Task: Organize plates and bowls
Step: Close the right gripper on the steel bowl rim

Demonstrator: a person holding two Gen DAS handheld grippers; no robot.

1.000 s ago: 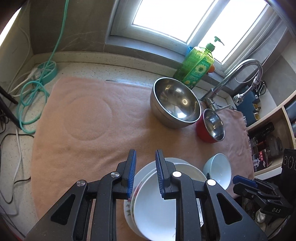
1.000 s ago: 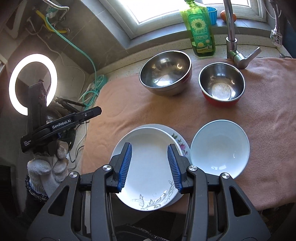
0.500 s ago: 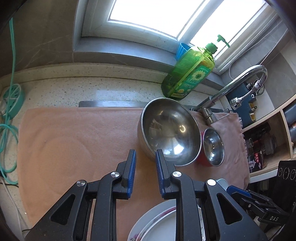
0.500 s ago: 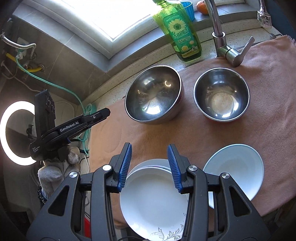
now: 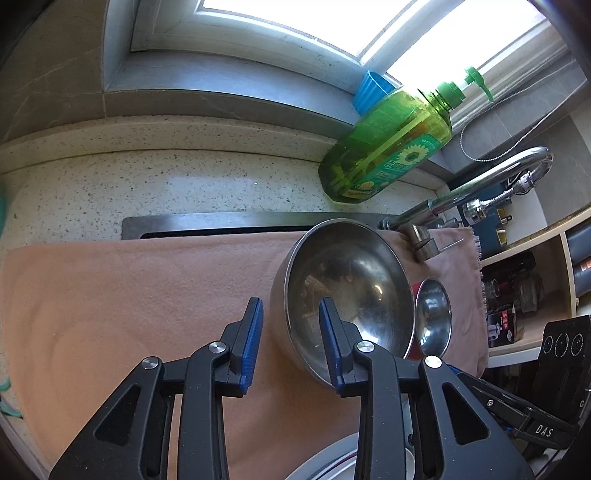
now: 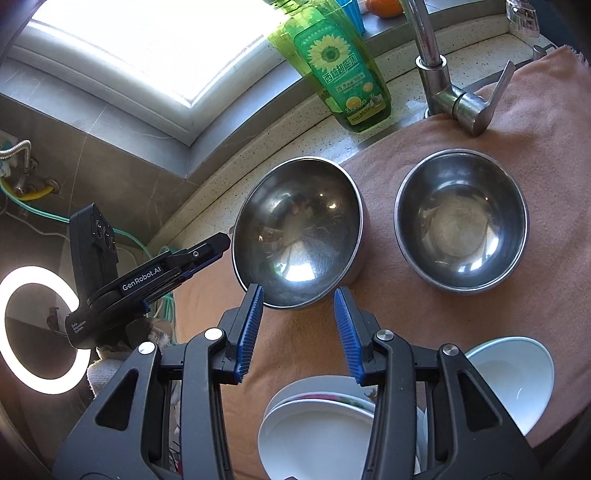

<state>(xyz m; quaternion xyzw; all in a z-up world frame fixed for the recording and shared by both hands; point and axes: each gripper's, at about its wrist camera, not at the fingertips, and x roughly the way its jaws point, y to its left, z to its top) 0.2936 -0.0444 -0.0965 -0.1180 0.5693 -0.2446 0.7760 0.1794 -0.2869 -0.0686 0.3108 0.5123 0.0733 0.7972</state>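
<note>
Bowls are the target now: the left tongs [image 5: 290, 341], parted and holding nothing, have swung up off the plate stack and sit right at the near wall of the big steel bowl [image 5: 347, 295], one blade inside the rim line, one outside. A second ago these tongs were over the plates; that shift suggests the plates are settled and the bowls come next. The right tongs [image 6: 299, 332], likewise spread and empty, have also advanced and hover just short of the same bowl's near rim (both tools on one bowl, so one may yet peel off). Beside it, apart by a narrow gap, stands the smaller steel bowl [image 6: 461, 229]. Nearer the person lie the stacked white plates [image 6: 317, 428] and the white bowl [image 6: 513, 373]. Everything rests on a pink towel [image 5: 129, 295] spread over the speckled bench [image 5: 166, 184]. Behind: a green soap bottle [image 6: 340, 66], the tap [image 6: 447, 88], and a bright window [image 5: 332, 18]; a ring light [image 6: 40, 328] glows at left.
</note>
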